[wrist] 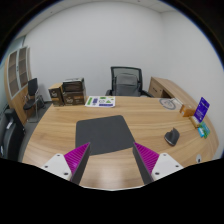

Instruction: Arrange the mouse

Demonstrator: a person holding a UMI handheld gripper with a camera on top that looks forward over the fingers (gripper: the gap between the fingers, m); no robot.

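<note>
The jaws are standing wide open with nothing between them, magenta pads [78, 156] facing inward, hovering over the near edge of the pale wood-grain tabletop [150, 118]. Just ahead is lying a flat, dark grey rectangular mouse mat [104, 134]. The small, rounded black mouse [172, 136] is sitting well off to the right, its long axis running roughly away from the jaws; which end is front cannot be told. Bare wood is surrounding it.

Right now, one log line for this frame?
gripper: open, empty | mouse: on desk, ahead, right of fingers | mat: just ahead, bare | contact: none
</note>
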